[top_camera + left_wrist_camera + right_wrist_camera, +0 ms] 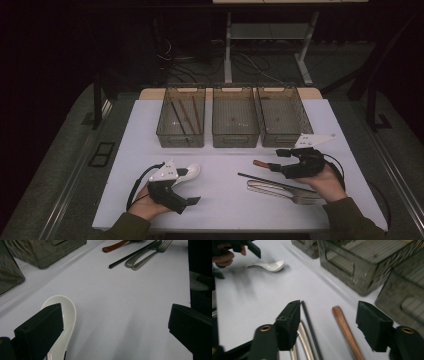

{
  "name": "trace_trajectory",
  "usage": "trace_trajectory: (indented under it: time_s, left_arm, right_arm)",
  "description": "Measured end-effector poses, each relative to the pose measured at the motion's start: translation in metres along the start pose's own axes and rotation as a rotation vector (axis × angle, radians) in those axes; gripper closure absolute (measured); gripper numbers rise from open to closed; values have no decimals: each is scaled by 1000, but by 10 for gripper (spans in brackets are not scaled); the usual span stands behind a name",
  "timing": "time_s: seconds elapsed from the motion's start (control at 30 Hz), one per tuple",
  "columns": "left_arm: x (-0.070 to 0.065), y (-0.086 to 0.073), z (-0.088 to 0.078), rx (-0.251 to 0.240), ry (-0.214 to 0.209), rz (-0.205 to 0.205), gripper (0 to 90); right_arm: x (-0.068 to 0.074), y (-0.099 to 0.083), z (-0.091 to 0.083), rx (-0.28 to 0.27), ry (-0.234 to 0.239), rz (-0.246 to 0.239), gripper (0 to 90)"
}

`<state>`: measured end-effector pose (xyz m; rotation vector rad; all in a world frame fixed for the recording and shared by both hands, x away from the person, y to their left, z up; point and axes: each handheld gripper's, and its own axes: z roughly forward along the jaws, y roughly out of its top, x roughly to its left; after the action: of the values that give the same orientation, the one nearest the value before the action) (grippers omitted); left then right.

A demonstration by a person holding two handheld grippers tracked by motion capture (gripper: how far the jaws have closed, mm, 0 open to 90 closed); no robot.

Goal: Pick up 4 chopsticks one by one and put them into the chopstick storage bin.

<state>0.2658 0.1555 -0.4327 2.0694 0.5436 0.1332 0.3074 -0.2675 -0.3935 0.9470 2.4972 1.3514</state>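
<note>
Right tool open, wooden handle between jaws

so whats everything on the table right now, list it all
bins: three, smoky see-through, in a row at the table's far side; the left one holds sticks, dark and brown
white spoon: one, white, near left, beside the left gripper
wooden-handled utensil: one, brown handle, between the right gripper's jaws, not touched
black chopstick: one, black, near right
fork and a second steel utensil: two, silver, side by side near right
table: one, white top
left gripper: one, black, jaws open
right gripper: one, black, jaws open around the wooden handle
hands: two, olive sleeves, at the near edge
</note>
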Motion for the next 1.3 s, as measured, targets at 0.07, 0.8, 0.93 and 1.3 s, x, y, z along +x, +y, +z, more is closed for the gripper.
trace_trajectory:
  time_s: [0.07,0.8,0.93,1.3]
  left_arm:
    - [0,0,0,4,1,2,0]
    - [0,0,1,15,5,7,0]
    - [0,0,1,16,5,7,0]
    - [0,0,1,17,4,8,0]
  right_arm:
    - [-1,-6,-3,15,-3,0,406]
    - [-11,-38,10,262,25,-70,752]
    - [-11,-39,12,279,42,-78,767]
    - [-10,-41,17,303,48,-91,796]
